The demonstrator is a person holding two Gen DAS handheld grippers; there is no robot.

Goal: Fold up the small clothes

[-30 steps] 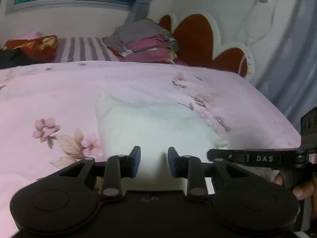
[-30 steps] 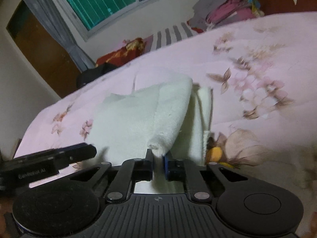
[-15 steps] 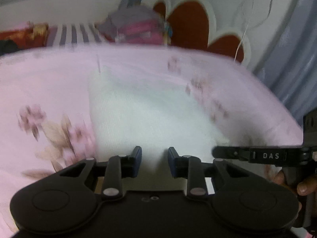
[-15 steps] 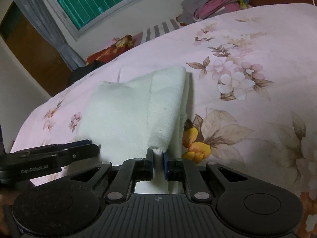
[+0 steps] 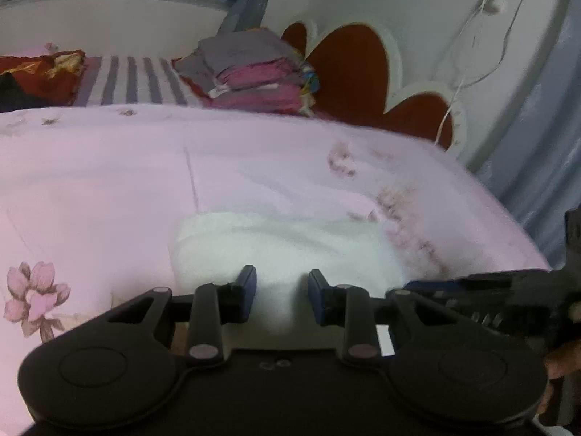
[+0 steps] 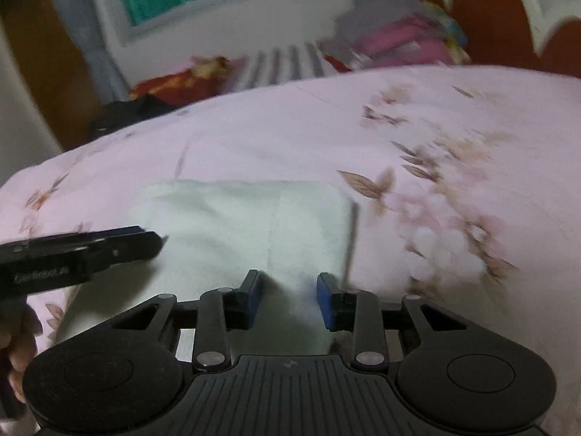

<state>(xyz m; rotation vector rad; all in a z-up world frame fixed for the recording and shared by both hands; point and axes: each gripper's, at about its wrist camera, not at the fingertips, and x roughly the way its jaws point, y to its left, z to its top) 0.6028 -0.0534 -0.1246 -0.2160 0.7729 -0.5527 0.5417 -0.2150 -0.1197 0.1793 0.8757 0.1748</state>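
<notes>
We hold both tongs, left (image 5: pixel 282 296) and right (image 6: pixel 289 298), apart over a folded white cloth (image 6: pixel 239 225) on the bed (image 5: pixel 109 181).

Very little can be read here. In the right wrist view, the left tool (image 6: pixel 83 254) carries a pale printed label on its dark side, near the picture's left edge; motion blur smears it, so the letters cannot be made out with certainty. In the left wrist view, the right tool (image 5: pixel 483 290) shows only a row of faint light marks on its black body, too blurred to read as letters or numbers. A small embossed mark sits at the centre of each tool's own housing in both views, but it forms no legible text.
</notes>
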